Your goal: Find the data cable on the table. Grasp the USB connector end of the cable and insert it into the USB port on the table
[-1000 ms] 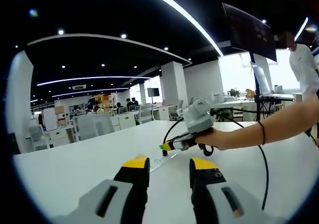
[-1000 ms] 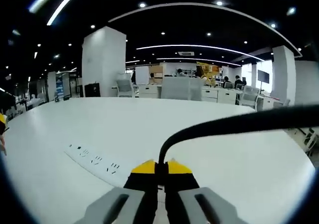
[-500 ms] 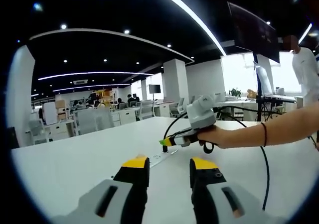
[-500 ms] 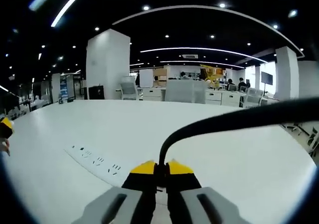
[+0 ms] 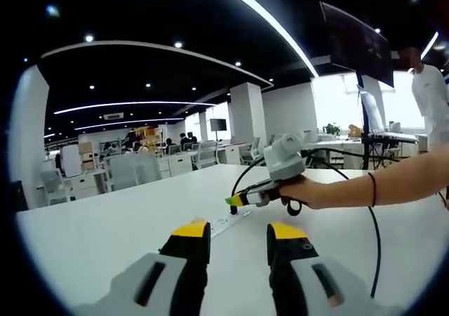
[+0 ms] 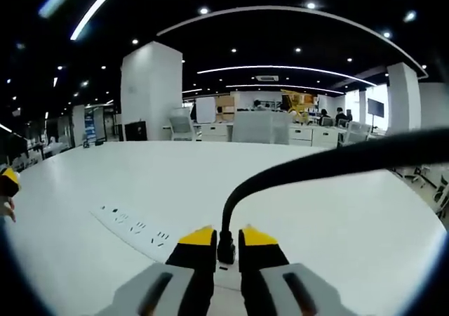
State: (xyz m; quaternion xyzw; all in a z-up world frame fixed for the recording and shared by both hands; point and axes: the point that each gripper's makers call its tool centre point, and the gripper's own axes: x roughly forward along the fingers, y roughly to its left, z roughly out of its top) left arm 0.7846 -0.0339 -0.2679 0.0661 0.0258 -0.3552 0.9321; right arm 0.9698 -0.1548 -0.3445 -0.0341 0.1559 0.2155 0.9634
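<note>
In the left gripper view, a white pillar (image 5: 247, 116) stands far back in the office. Right of the pillar a dark monitor (image 5: 354, 45) sits high on a stand, and a person in a white shirt (image 5: 431, 95) is beyond it. Left of the pillar are office chairs (image 5: 133, 172). A strip light (image 5: 259, 17) runs across the ceiling above the pillar.

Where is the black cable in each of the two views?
Left gripper view: cable arcs up from the right gripper, right of centre, then hangs at far right.
Right gripper view: cable rises between the jaws, bottom centre, and sweeps right.
Shared landmark: socket strip.
</note>
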